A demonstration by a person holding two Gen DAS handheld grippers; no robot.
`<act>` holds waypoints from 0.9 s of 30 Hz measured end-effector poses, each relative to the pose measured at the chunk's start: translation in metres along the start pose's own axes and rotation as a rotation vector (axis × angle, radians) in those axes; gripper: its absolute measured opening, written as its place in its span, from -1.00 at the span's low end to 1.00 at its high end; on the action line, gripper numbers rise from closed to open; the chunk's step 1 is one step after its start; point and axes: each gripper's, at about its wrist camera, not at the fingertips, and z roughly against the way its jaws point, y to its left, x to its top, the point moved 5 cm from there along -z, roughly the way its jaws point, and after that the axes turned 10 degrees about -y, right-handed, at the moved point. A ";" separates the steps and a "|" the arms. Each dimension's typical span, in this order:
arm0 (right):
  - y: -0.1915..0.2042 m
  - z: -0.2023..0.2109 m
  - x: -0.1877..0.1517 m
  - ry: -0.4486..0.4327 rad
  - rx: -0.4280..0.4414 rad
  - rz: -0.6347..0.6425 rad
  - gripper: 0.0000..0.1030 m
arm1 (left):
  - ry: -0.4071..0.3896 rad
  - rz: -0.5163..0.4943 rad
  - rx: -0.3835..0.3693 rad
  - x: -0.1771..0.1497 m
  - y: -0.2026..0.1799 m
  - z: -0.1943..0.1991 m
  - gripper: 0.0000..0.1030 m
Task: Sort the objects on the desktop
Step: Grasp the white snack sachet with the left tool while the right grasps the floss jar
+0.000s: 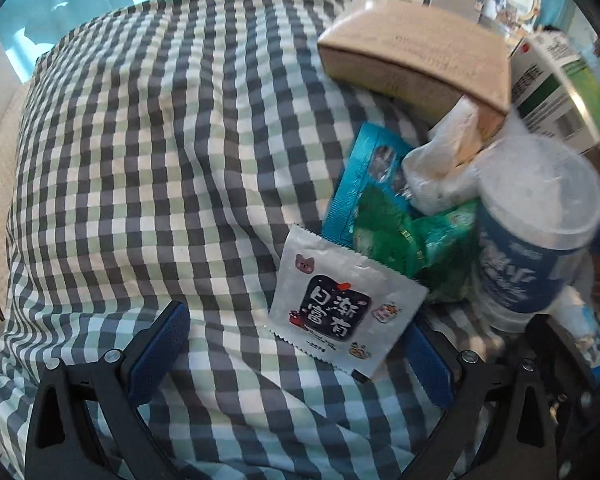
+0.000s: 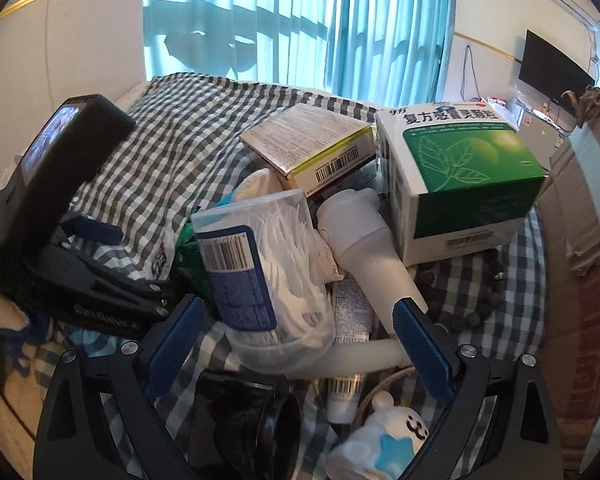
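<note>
Both grippers hang open: the left gripper [image 1: 296,354] over a silver sachet [image 1: 346,306] at its one o'clock, the right gripper [image 2: 300,344] straddling a floss-pick jar [image 2: 266,276] on the checkered cloth [image 1: 148,140].

Backlit teal curtains [image 2: 300,24], white walls [image 2: 80,40], wall-mounted monitor [image 2: 556,68].

The open left hand-held gripper [image 1: 296,344] frames a silver sachet [image 1: 346,308] on checked cloth [image 1: 160,152].
</note>
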 end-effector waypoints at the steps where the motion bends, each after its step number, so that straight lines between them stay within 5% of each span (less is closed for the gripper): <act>1: 0.000 -0.003 0.000 0.003 0.006 -0.008 0.85 | 0.000 0.000 0.018 -0.001 -0.001 -0.002 0.92; 4: 0.001 -0.008 0.001 0.000 0.019 -0.027 0.78 | 0.011 0.023 0.005 -0.006 -0.007 -0.009 0.50; 7: 0.003 -0.010 0.000 0.003 0.061 -0.042 0.25 | 0.002 0.046 -0.030 -0.011 -0.008 -0.018 0.13; 9: 0.005 -0.009 -0.002 0.002 0.071 -0.042 0.23 | -0.005 0.040 -0.035 -0.015 -0.005 -0.016 -0.02; 27: -0.006 0.021 0.016 -0.071 0.079 -0.121 0.20 | -0.127 0.042 -0.057 -0.020 0.017 0.041 -0.62</act>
